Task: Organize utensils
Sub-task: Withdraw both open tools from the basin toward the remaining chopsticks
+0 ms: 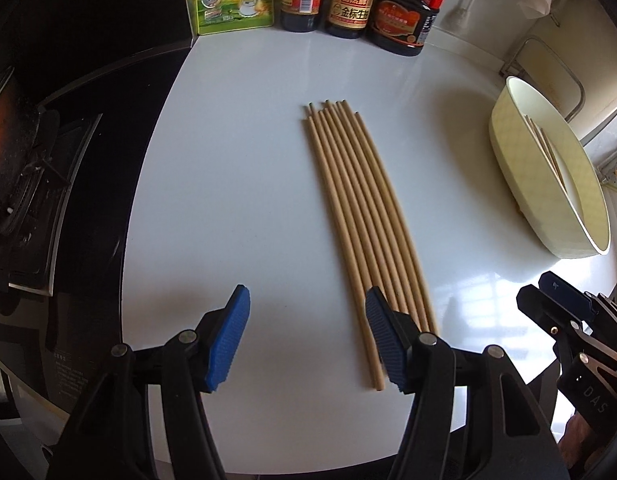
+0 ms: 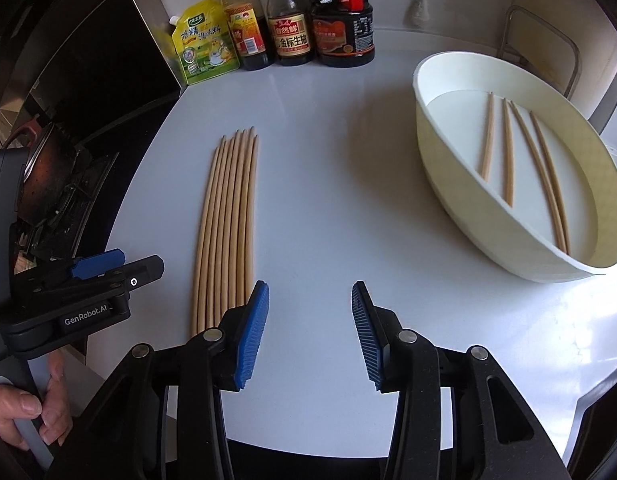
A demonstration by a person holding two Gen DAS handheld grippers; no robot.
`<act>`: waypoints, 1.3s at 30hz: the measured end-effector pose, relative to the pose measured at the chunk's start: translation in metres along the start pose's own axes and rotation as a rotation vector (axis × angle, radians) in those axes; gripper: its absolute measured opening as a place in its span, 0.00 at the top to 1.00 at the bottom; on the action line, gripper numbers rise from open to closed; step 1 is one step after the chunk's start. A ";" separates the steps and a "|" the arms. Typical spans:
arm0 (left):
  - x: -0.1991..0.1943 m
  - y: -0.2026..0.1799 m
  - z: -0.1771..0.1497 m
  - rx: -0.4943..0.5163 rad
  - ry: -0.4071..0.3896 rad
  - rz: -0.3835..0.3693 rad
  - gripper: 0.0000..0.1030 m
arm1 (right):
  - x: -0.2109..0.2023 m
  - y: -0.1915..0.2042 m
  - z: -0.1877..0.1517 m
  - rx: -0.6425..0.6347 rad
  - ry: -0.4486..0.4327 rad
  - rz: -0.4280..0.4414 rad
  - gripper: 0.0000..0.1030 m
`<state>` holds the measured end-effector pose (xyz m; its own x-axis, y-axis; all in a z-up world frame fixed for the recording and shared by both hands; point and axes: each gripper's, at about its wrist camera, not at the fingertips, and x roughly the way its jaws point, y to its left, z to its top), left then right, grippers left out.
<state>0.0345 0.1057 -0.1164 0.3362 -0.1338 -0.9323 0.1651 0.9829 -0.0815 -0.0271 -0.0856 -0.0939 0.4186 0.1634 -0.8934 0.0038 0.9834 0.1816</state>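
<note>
Several wooden chopsticks lie side by side in a row on the white counter; the same row of chopsticks shows in the right wrist view. My left gripper is open over bare counter, its right finger over the row's near ends. My right gripper is open too, nothing between its pads, just right of the row. A cream oval basin at the right holds several chopsticks. The right gripper shows at the left wrist view's edge.
A green seasoning pouch and three dark sauce bottles stand along the back. A black stove with a pan borders the counter's left. A metal rack stands behind the basin. A hand holds the left gripper's handle.
</note>
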 end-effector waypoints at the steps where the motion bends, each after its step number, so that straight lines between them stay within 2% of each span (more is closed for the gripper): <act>1: 0.001 0.003 -0.001 -0.004 -0.001 0.005 0.42 | 0.004 0.002 0.000 -0.003 0.004 0.006 0.60; 9: 0.012 0.021 -0.004 -0.040 -0.003 0.036 0.42 | 0.037 0.021 0.005 -0.058 0.030 0.010 0.60; 18: 0.019 0.028 -0.005 -0.055 -0.004 0.039 0.42 | 0.063 0.030 0.013 -0.080 0.033 -0.011 0.60; 39: 0.023 0.021 0.000 -0.056 -0.005 0.018 0.41 | 0.075 0.036 0.008 -0.155 0.034 -0.054 0.60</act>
<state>0.0452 0.1230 -0.1397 0.3436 -0.1164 -0.9319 0.1071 0.9907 -0.0842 0.0118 -0.0383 -0.1515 0.3905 0.1101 -0.9140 -0.1157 0.9908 0.0699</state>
